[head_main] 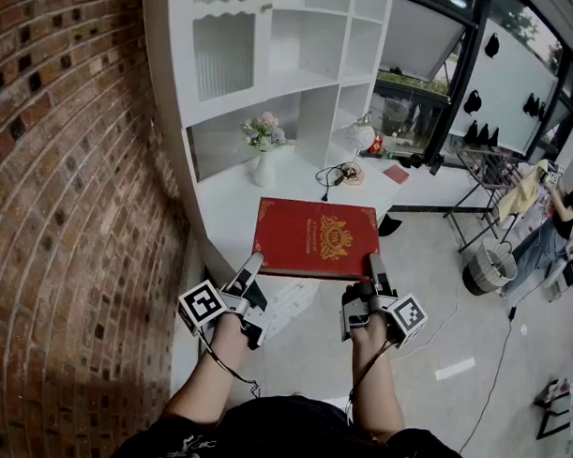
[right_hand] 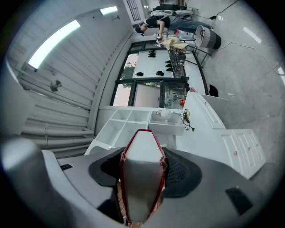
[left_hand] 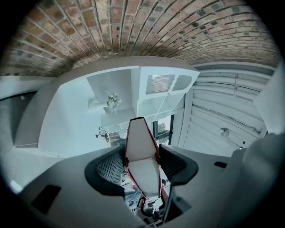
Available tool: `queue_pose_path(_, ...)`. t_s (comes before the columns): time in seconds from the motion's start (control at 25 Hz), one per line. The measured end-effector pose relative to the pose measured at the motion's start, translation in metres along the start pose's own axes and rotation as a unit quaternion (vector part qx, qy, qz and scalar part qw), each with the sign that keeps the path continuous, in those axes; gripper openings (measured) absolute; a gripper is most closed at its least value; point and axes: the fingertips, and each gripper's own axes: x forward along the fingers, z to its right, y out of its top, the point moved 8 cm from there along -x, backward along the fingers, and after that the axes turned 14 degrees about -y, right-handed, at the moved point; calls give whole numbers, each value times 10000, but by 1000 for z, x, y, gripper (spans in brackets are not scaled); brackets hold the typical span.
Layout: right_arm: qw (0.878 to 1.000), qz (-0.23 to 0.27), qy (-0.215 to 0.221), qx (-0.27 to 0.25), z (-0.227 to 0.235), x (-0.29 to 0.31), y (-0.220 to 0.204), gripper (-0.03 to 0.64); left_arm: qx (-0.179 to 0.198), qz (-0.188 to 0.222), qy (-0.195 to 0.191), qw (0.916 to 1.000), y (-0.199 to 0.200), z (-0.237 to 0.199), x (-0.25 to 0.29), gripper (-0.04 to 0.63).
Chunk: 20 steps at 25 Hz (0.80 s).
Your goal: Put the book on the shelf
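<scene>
Nearest: two bare forearms reach fwd side by side, grippers roughly level, tips slightly up. Left gripper (head_main: 251, 267) and right gripper (head_main: 374, 267) each clamp the near edge of a big red book (head_main: 317, 236), one per corner. Both gripper views show its pale page block pinched btwn the pads. Book sits flat in the air, gold-crest cover up, by the white desk (head_main: 231, 195), below the shelf (head_main: 296, 87). Hardback: stiff, prob. heavyish, glossy cover may slip, so a two-corner hold suits it. Spine side hard to tell.

The left gripper (head_main: 253, 264) and right gripper (head_main: 374, 261) carry checkered marker cubes (head_main: 202, 306).
</scene>
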Motion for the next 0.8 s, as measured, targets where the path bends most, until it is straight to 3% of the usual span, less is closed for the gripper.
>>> queue_pose_path(0.8, 9999, -59, 65, 75, 18, 27, 39, 264, 178, 136, 144, 9996, -26, -18, 29, 252)
